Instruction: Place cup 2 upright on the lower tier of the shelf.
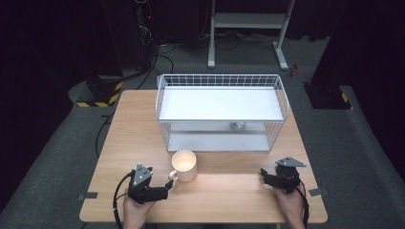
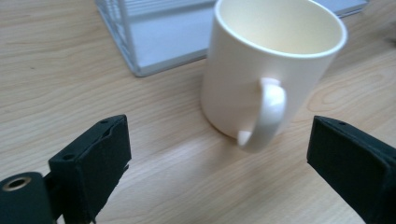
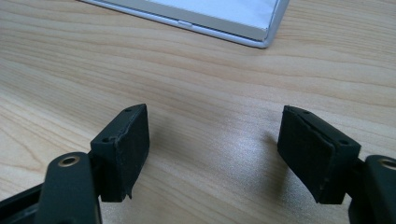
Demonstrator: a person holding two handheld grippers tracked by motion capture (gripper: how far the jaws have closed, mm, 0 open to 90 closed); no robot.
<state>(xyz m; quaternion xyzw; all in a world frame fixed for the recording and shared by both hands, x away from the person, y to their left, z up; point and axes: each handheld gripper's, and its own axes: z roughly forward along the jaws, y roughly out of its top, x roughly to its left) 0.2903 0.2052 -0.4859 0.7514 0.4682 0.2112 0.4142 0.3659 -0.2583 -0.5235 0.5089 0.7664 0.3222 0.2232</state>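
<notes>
Left gripper view: left tongs (image 2: pixel 219 158) released, straddling handle of cream ceramic mug (image 2: pixel 271 70) at frame centre; advise advancing before clenching. Right tongs (image 3: pixel 215 154) released, idle.

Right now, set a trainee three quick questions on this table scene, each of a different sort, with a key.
1. True or false: the left gripper is already shut on the handle of the mug.
2. Multiple choice: where does the mug stand? A) on the top shelf of the wire rack; B) on the wooden table, in front of the rack; C) between the jaws of the right gripper.
3. Fill in: the mug's handle points toward the ____ gripper.

Key
1. False: its jaws stand wide open, short of the handle.
2. B.
3. Left.
</notes>
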